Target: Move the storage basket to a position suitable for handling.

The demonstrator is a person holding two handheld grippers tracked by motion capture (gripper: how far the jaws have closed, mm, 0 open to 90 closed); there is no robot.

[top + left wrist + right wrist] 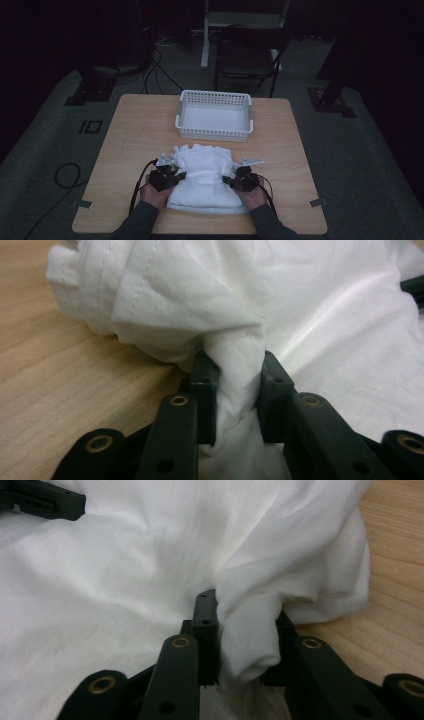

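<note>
White cloth (205, 177), crumpled and bundled, lies on the wooden surface (130, 145) just on the person's side of the white plastic basket (215, 116), not touching it. Left gripper (176, 176) at the cloth's left edge, fingers (204, 390) clamped on a pinched fold of the fabric. Right gripper (227, 180) at the cloth's right edge, fingers (206, 625) clamped on a bunched fold too. Both hands low on the surface, either side of the cloth. Basket sits at the far middle of the surface. Dark chair (247, 57) stands beyond the basket, off the surface.
</note>
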